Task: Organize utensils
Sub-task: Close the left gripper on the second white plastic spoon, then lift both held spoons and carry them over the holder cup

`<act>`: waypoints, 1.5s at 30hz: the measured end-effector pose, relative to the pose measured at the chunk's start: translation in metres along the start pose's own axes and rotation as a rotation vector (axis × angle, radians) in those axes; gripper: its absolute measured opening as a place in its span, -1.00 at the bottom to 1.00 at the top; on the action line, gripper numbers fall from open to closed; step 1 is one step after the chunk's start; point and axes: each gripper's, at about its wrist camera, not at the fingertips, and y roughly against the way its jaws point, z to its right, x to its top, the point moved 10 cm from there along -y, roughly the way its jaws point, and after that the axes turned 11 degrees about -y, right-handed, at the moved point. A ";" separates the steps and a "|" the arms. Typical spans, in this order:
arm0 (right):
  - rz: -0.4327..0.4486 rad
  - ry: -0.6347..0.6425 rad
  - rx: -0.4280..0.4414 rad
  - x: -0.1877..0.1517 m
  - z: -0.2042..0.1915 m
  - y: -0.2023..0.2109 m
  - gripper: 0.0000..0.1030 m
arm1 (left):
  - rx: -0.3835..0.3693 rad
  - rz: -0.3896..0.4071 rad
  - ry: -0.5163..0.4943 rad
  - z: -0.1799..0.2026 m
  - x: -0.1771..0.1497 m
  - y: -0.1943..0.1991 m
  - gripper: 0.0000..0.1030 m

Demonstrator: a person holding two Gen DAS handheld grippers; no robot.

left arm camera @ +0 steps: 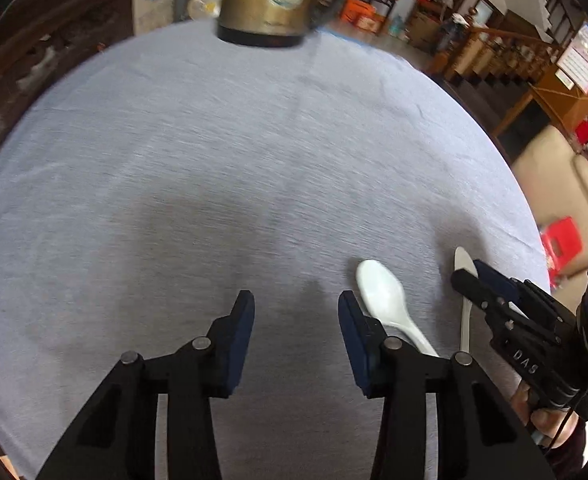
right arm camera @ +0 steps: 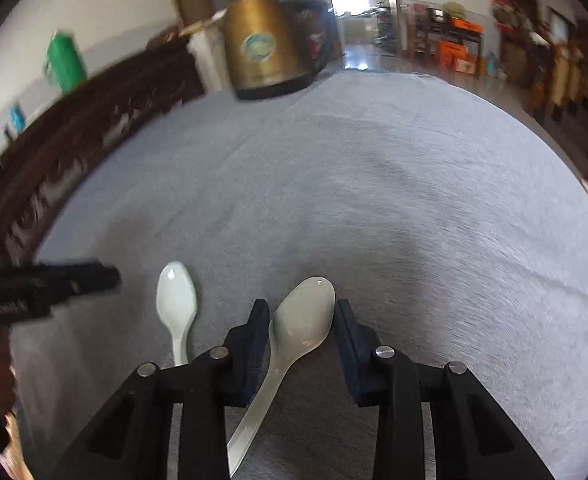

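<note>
Two white ceramic spoons lie side by side on the grey cloth. In the left wrist view the nearer spoon (left arm camera: 382, 300) rests just right of my left gripper (left arm camera: 296, 304), which is open and holds nothing. The second spoon (left arm camera: 464, 320) is partly covered by my right gripper (left arm camera: 474, 276), which a hand (left arm camera: 550, 416) holds. In the right wrist view that spoon (right arm camera: 306, 312) lies flat with its bowl between the fingertips of my right gripper (right arm camera: 302, 312). Its handle runs back under the left finger (right arm camera: 254, 336). I see no pad pressing on it. The other spoon (right arm camera: 176, 304) lies to the left, beside the left gripper (right arm camera: 74, 280).
A gold kettle (left arm camera: 266, 0) (right arm camera: 258, 40) stands at the far edge of the cloth-covered table (left arm camera: 214, 160). Dark carved wooden furniture (right arm camera: 74, 152) runs along the left side. Beyond the table's right edge are a beige sofa (left arm camera: 554, 172) and a red stool (left arm camera: 562, 240).
</note>
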 end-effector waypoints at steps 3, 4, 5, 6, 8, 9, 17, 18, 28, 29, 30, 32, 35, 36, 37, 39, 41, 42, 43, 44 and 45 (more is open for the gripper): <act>0.024 -0.090 0.053 0.002 0.017 0.009 -0.31 | -0.001 -0.009 0.004 0.007 0.009 -0.012 -0.13; 0.036 -0.117 0.069 0.004 0.020 0.011 -0.31 | -0.015 -0.002 0.001 0.011 0.015 -0.013 -0.13; 0.047 -0.145 0.085 0.005 0.024 0.015 -0.31 | -0.051 -0.006 -0.003 0.019 0.019 -0.016 -0.13; 0.056 -0.163 0.092 0.005 0.027 0.018 -0.31 | -0.071 -0.011 -0.004 0.023 0.020 -0.019 -0.13; 0.077 -0.208 0.116 0.006 0.032 0.027 -0.31 | -0.045 0.002 -0.021 0.029 0.025 -0.022 -0.13; 0.083 -0.220 0.124 0.005 0.034 0.030 -0.31 | -0.042 -0.001 -0.039 0.032 0.026 -0.024 -0.19; 0.112 -0.293 0.141 -0.007 0.042 0.047 -0.31 | -0.125 0.017 -0.044 0.046 0.024 -0.019 -0.51; 0.114 -0.295 0.141 -0.009 0.043 0.047 -0.31 | -0.130 0.024 -0.046 0.046 0.024 -0.019 -0.51; 0.128 -0.384 0.208 -0.012 0.056 0.044 -0.31 | -0.249 0.062 -0.028 0.066 0.027 -0.024 -0.25; 0.129 -0.403 0.206 -0.013 0.061 0.043 -0.31 | -0.272 0.067 -0.027 0.068 0.028 -0.024 -0.25; 0.127 -0.421 0.216 -0.013 0.063 0.043 -0.31 | -0.288 0.072 -0.024 0.069 0.028 -0.025 -0.24; 0.149 -0.430 0.233 -0.010 0.065 0.047 -0.31 | -0.304 0.085 -0.015 0.067 0.027 -0.024 -0.17; 0.130 -0.431 0.228 -0.011 0.064 0.043 -0.31 | -0.301 0.096 -0.012 0.067 0.030 -0.027 -0.15; 0.134 -0.420 0.218 -0.011 0.063 0.043 -0.31 | -0.298 0.096 -0.020 0.070 0.032 -0.027 -0.15; 0.135 -0.413 0.214 -0.011 0.061 0.042 -0.31 | -0.296 0.095 -0.027 0.072 0.034 -0.029 -0.15; 0.133 -0.394 0.207 -0.011 0.058 0.042 -0.31 | -0.280 0.099 -0.057 0.079 0.038 -0.033 -0.16; 0.137 -0.384 0.206 -0.011 0.058 0.043 -0.31 | -0.247 0.105 -0.099 0.084 0.040 -0.035 -0.23; 0.138 -0.383 0.208 -0.011 0.059 0.043 -0.31 | -0.240 0.098 -0.115 0.086 0.040 -0.038 -0.54; 0.141 -0.388 0.211 -0.011 0.060 0.044 -0.31 | -0.236 0.091 -0.128 0.088 0.039 -0.041 -0.77; 0.144 -0.394 0.213 -0.011 0.061 0.045 -0.31 | -0.228 0.093 -0.132 0.088 0.039 -0.041 -0.82; 0.146 -0.397 0.215 -0.011 0.062 0.045 -0.31 | -0.219 0.099 -0.136 0.087 0.037 -0.039 -0.87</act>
